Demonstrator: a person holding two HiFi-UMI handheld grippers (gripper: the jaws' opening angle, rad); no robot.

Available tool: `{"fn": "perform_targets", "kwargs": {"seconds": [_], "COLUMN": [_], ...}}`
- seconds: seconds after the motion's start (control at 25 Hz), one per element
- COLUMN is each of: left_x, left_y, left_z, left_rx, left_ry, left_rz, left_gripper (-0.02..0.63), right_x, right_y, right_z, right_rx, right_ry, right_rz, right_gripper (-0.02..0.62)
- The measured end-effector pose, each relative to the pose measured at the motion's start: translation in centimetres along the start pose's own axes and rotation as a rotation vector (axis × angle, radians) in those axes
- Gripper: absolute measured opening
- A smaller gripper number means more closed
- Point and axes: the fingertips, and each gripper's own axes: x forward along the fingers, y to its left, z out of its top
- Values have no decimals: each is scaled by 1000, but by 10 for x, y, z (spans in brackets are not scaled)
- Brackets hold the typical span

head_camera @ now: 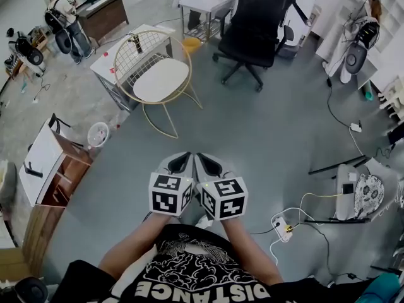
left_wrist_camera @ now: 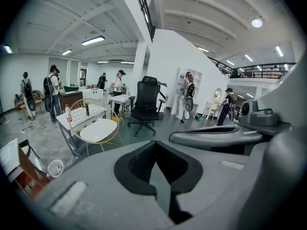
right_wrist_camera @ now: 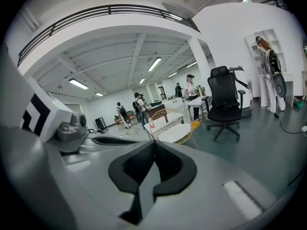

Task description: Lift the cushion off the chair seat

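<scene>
The white round cushion (head_camera: 161,79) lies flat on the seat of the gold wire-framed chair (head_camera: 142,46), untouched by either tool; the chair stands upright on the grey floor (head_camera: 265,125), with a white table (head_camera: 104,62) just behind its mesh back and a black swivel office chair (head_camera: 255,24) further off, beyond it and to its right; the left gripper (left_wrist_camera: 154,143) and the right gripper (right_wrist_camera: 154,145) are held side by side, close to the person's chest, well short of the gold chair and both pointing towards it at a downward slant; the left gripper's jaws are pressed together with nothing between them; the right gripper's jaws are likewise pressed together and empty; from each gripper view the cushion shows beyond the jaw tips, well apart from them.
</scene>
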Motion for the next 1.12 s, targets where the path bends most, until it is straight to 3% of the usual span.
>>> {"fn": "perform_targets", "kwargs": {"seconds": [0.56, 1.12], "left_x": [50, 112], "left_y": [16, 112], "left_z": [31, 86], "left_rx": [5, -16], "left_ry": [-2, -11], "left_rz": [-58, -99], "left_gripper": [-6, -6], "right_x": [32, 141], "right_y": [-38, -55], "right_z": [26, 73], "right_rx": [4, 8], "right_ry": [8, 29], "right_rz": [-55, -89], "right_gripper": [-6, -5]}}
